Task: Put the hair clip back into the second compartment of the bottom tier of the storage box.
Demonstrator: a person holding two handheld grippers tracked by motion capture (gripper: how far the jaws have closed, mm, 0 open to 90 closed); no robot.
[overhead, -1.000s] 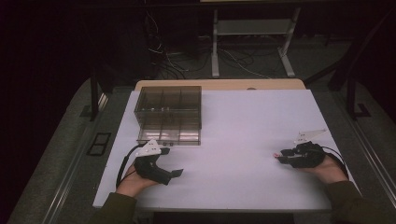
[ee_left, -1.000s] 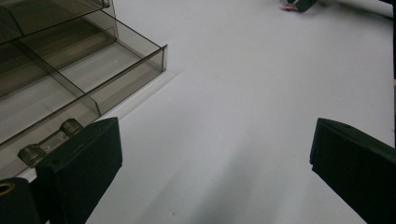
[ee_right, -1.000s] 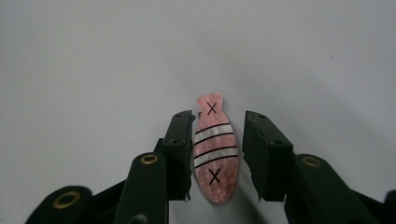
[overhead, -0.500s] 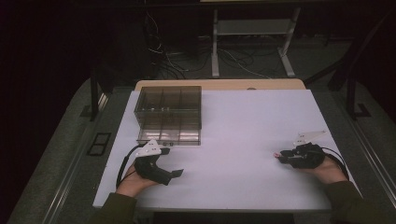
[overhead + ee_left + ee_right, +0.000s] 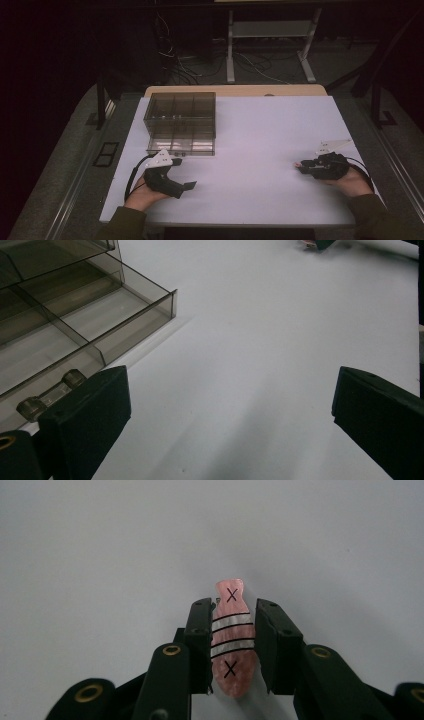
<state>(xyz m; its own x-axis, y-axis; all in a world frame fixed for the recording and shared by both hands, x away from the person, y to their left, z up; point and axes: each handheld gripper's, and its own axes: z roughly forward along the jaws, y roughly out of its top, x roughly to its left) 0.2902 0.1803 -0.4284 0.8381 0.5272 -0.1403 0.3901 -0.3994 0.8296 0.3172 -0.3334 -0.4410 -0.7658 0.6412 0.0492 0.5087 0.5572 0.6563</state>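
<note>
Right gripper view: right gripper (image 5: pixel 232 645) clamped on a pink fish-shaped piece (image 5: pixel 231 635) with white bands and two black crosses, pads pressed to its flanks after just closing, bare white table (image 5: pixel 100 555) ahead and to both sides. High view: same gripper (image 5: pixel 306 166) near the table's right edge, piece's tip barely visible at its nose, pointing toward the wide open middle; left gripper (image 5: pixel 182 186) near the front-left corner, just short of the smoky compartment box (image 5: pixel 181 121). Left gripper view: jaws wide apart over bare surface, box's near corner (image 5: pixel 170 300) close beside the left-hand jaw.
</note>
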